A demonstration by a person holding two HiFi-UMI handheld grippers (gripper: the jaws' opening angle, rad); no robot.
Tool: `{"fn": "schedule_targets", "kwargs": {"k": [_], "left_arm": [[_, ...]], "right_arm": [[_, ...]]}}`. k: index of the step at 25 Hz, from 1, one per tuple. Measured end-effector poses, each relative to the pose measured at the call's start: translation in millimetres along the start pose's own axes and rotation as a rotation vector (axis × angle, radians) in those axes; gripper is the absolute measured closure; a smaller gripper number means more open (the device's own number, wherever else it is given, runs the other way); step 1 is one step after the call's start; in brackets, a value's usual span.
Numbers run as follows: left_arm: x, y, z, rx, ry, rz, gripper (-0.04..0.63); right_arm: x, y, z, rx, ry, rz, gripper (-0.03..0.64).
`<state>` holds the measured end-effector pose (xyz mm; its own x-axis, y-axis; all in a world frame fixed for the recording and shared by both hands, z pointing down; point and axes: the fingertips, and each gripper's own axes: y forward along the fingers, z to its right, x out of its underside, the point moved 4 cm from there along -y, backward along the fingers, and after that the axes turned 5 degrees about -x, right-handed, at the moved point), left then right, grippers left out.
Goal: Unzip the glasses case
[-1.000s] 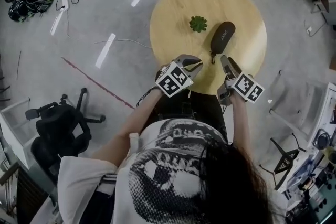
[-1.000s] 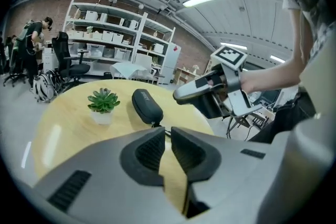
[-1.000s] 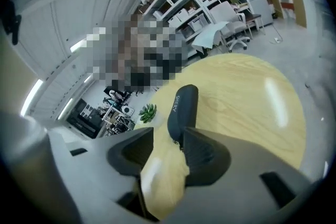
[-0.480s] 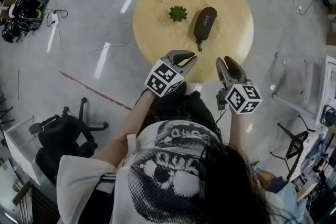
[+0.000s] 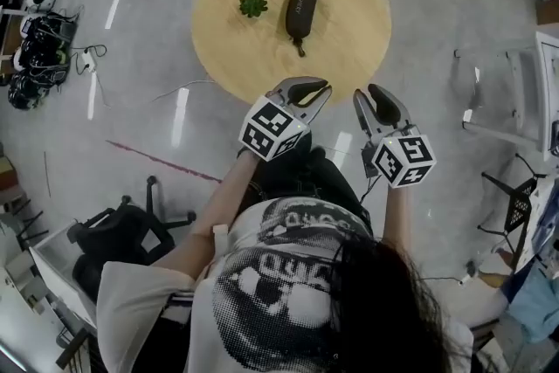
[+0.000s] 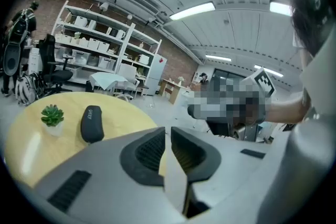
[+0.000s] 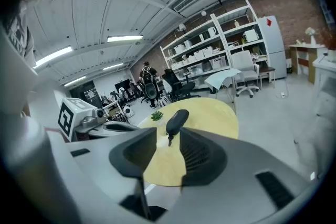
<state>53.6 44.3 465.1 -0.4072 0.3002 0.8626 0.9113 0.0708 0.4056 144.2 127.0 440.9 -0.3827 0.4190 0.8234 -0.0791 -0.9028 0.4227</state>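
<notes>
The glasses case lies zipped near the middle of the round tabletop, just beside a small plant. Its long axis runs away from the person, with the zip pull at the near end. Both tongs hang short of the tabletop's near edge, well apart from the case. The left tongs are slightly nearer, pressed almost together on nothing. The right tongs are spread, closing and empty, aimed straight at the case. A second ago both hovered over that near edge, the right close to the pull; they have since drawn back.
</notes>
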Motion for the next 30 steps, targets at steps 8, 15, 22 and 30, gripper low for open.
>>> {"fn": "schedule_targets", "kwargs": {"k": [8,15,22,30], "left_arm": [[5,-12,79,0.053,0.080,-0.006,0.568],[13,-28,127,0.064,0.110,0.018,0.569],[25,-40,164,0.103,0.141,0.017,0.578],[29,-48,188,0.131,0.171,0.025,0.583]], "right_arm": [[20,-61,-12,0.020,-0.033,0.089,0.559],[49,-108,-22,0.043,-0.044,0.096,0.627],[72,-138,-35,0.036,-0.042,0.104,0.627],[83,-152,-48,0.019,-0.091,0.092,0.625]]}}
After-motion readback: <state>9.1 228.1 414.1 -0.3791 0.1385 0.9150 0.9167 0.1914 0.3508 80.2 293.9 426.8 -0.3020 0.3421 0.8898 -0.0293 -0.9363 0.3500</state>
